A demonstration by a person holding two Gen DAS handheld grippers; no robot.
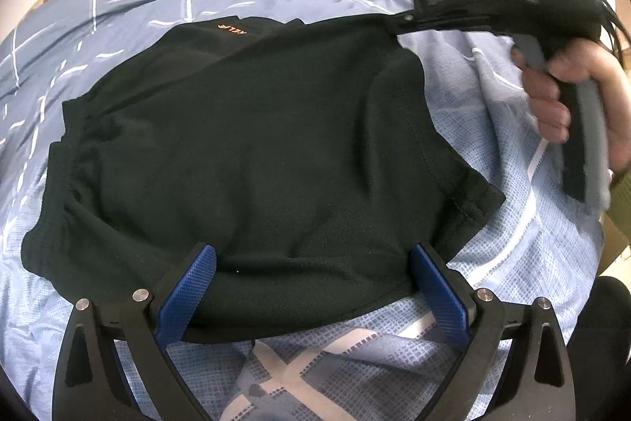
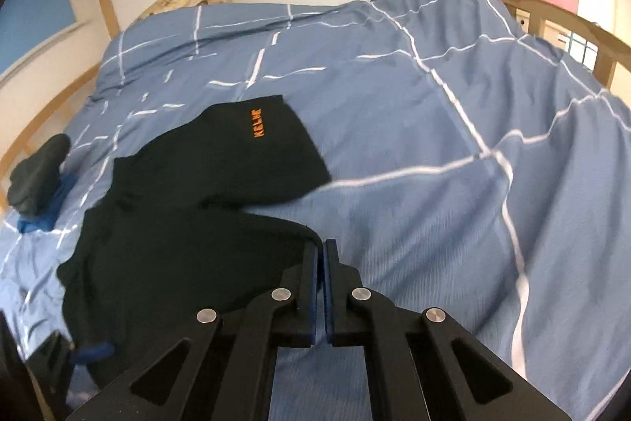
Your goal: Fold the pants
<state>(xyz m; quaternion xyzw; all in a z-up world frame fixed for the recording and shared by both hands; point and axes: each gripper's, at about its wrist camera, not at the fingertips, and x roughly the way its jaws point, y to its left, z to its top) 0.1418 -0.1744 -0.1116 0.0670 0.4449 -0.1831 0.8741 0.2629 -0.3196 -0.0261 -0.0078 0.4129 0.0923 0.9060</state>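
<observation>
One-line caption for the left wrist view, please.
Left gripper, jaws wide open, straddles the near edge of black pants on a blue duvet; right gripper pinches the far corner.

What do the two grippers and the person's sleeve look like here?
Both grippers are black plastic linkages with silver round pivot pins and textured blue pads: the left gripper, the right gripper. Seen from the left wrist, the right one has a grey-and-black handle. An olive-green sleeve shows at the frame's edge.
</observation>
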